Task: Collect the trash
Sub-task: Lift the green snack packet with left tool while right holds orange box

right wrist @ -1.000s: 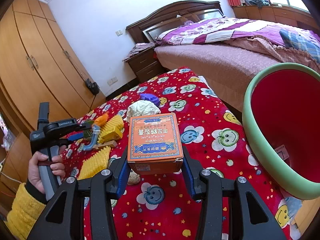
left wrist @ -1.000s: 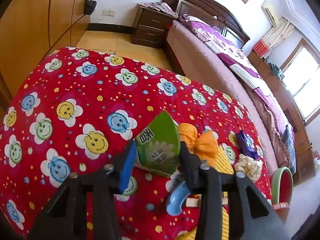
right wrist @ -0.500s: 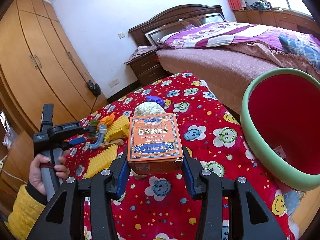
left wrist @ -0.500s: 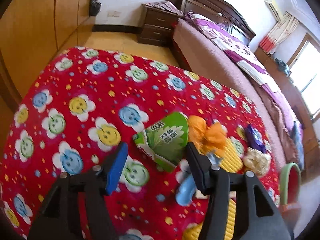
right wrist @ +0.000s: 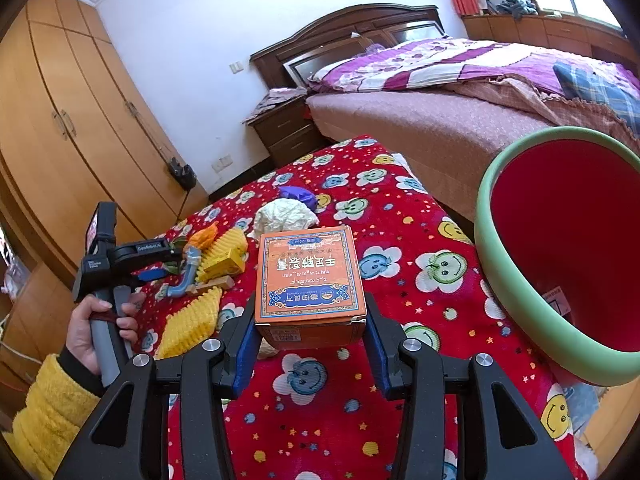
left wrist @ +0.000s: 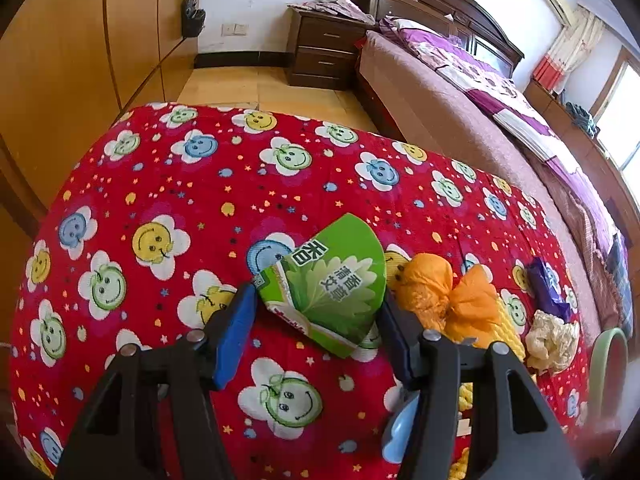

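Left wrist: hand-held gripper [left wrist: 316, 322] widened, green packet [left wrist: 332, 284] released

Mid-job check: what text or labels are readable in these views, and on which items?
"香" and "清香艾草": on the green packet, between the left gripper fingers.
"手足皲裂膏": large white characters, seen upside down, on the orange box held by the right gripper.
Blue panel and small lines on the box: too small to read.
Left gripper's black body label, right wrist view: blurred.
Sticker inside the red bin: illegible.
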`<state>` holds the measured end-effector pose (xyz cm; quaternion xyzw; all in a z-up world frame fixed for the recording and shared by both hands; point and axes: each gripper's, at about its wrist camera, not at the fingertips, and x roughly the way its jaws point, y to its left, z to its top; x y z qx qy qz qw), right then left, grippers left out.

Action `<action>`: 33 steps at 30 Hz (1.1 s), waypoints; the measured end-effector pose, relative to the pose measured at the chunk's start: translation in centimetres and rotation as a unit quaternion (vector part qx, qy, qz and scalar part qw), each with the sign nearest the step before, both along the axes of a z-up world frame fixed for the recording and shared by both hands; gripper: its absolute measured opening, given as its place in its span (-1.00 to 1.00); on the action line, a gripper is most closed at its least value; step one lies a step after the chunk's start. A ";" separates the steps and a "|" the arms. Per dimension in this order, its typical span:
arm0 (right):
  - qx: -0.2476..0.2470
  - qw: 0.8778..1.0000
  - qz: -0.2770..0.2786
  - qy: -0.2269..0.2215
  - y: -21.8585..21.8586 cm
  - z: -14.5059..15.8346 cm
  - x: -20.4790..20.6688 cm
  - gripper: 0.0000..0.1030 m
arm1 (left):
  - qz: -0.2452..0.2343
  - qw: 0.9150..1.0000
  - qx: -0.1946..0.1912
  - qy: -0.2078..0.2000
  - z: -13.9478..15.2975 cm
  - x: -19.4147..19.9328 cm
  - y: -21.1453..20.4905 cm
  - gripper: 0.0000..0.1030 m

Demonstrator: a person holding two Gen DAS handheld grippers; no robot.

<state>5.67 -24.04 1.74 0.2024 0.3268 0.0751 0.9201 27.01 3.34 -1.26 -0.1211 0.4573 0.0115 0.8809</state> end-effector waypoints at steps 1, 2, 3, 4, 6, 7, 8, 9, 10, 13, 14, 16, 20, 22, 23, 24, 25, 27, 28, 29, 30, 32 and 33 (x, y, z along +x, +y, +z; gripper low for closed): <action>0.000 1.000 -0.001 0.000 0.0 0.0 0.0 -0.07 | -0.002 1.000 0.003 -0.003 0.0 0.0 -0.1 0.13; 0.000 1.000 -0.001 0.000 -0.1 0.0 0.0 -0.07 | -0.002 1.000 0.004 -0.007 0.0 -0.2 0.0 0.12; 0.001 1.000 -0.002 -0.001 -0.2 0.0 0.0 -0.07 | -0.002 1.000 0.004 -0.008 0.0 -0.4 0.0 0.06; 0.001 1.000 -0.003 -0.001 -0.3 0.0 -0.1 -0.07 | 0.000 1.000 0.003 -0.010 0.1 -0.5 0.1 0.05; 0.002 1.000 -0.005 -0.001 -0.5 0.0 -0.1 -0.07 | 0.001 1.000 0.000 -0.016 0.3 -1.1 0.2 0.05; 0.002 1.000 -0.005 -0.001 -0.5 0.0 -0.1 -0.07 | -0.002 1.000 0.002 -0.022 0.5 -1.6 0.2 0.04; 0.002 1.000 -0.005 -0.002 -0.5 0.0 -0.2 -0.07 | -0.004 1.000 0.006 -0.027 0.7 -2.0 0.1 0.01; 0.002 1.000 -0.005 -0.003 -0.6 0.0 -0.2 -0.07 | -0.008 0.999 0.010 -0.032 1.0 -2.4 0.1 -0.16; 0.002 1.000 -0.005 -0.003 -0.5 0.1 -0.3 -0.07 | -0.013 0.999 0.016 -0.039 1.4 -3.0 -0.2 -0.16; 0.002 1.000 -0.004 -0.006 -0.4 0.2 -0.5 -0.07 | -0.022 0.998 0.027 -0.053 2.1 -4.4 -0.7 -0.16; 0.002 1.000 -0.003 -0.008 -0.4 0.3 -0.6 -0.07 | -0.027 0.997 0.030 -0.059 2.3 -5.1 -1.0 -0.16; 0.002 1.000 -0.002 -0.010 -0.3 0.5 -0.8 -0.07 | -0.035 0.997 0.028 -0.070 2.8 -6.1 -1.4 -0.17; 0.003 1.000 -0.003 -0.017 -0.3 0.9 -1.4 -0.07 | -0.054 0.994 0.021 -0.092 4.1 -8.8 -2.6 -0.16; 0.002 1.000 -0.004 -0.020 -0.4 1.1 -1.7 -0.07 | -0.064 0.993 0.017 -0.102 4.7 -9.9 -3.1 -0.17; 0.003 1.000 -0.005 -0.022 -0.5 1.2 -2.0 -0.08 | -0.071 0.992 0.015 -0.108 5.0 -10.7 -3.5 -0.17; 0.003 1.000 -0.006 -0.024 -0.5 1.3 -2.1 -0.07 | -0.077 0.990 0.013 -0.114 5.3 -11.5 -3.9 -0.17; 0.003 1.000 -0.007 -0.024 -0.6 1.4 -2.2 -0.07 | -0.081 0.990 0.011 -0.118 5.5 -11.8 -4.1 -0.16; 0.004 1.000 -0.009 -0.028 -0.8 1.6 -2.7 -0.08 | -0.091 0.988 0.004 -0.126 6.1 -13.0 -5.0 -0.16; 0.004 1.000 -0.010 -0.029 -0.8 1.6 -2.9 -0.08 | -0.096 0.987 -0.001 -0.130 6.4 -13.5 -5.4 -0.16; 0.003 0.999 -0.012 -0.031 -1.0 1.8 -3.2 -0.08 | -0.101 0.986 -0.006 -0.134 6.6 -14.0 -5.7 -0.16; 0.003 0.999 -0.014 -0.031 -1.1 1.9 -3.4 -0.08 | -0.106 0.985 -0.011 -0.137 6.9 -14.6 -6.2 -0.16; 0.003 0.999 -0.017 -0.034 -1.5 2.0 -3.8 -0.07 | -0.113 0.983 -0.018 -0.143 7.4 -15.5 -7.0 -0.16; 0.004 0.999 -0.020 -0.035 -1.7 2.1 -4.1 -0.08 | -0.116 0.982 -0.022 -0.146 7.5 -16.0 -7.3 -0.17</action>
